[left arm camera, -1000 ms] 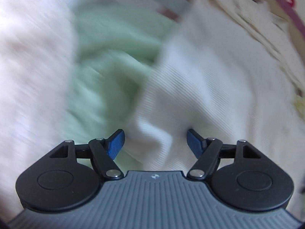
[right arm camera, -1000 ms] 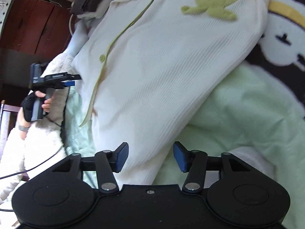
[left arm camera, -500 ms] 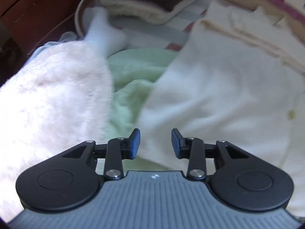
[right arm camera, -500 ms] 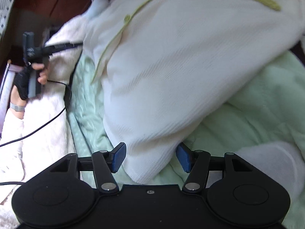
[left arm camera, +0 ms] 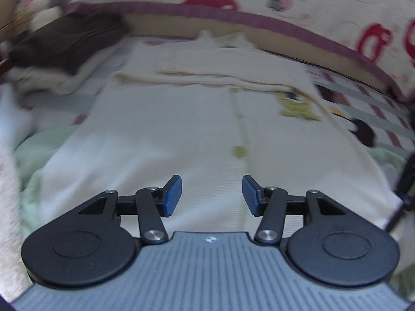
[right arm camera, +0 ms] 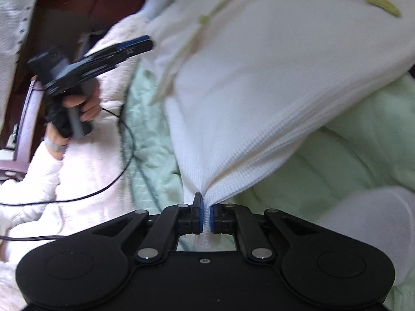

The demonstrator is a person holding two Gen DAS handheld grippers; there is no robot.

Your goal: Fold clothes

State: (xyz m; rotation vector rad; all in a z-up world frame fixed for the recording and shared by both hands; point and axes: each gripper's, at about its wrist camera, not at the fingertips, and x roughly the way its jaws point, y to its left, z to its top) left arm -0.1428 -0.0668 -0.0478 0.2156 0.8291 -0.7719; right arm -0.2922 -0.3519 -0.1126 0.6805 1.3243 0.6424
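While the left gripper (left arm camera: 212,194) hangs over the cream garment (left arm camera: 181,134), its blue pads stand spread with nothing between them, having just widened a little. That garment lies flat on a pale green blanket (left arm camera: 39,150), its green buttons (left arm camera: 239,152) running up the middle; a dark folded pile (left arm camera: 67,44) sits at the far left.

From the right wrist, the right gripper (right arm camera: 205,219) has just clamped together on the garment's near corner, cloth bunching up from its pads. A hand (right arm camera: 83,106) in a fluffy white sleeve (right arm camera: 39,176) holds the other tool beside the garment's edge.
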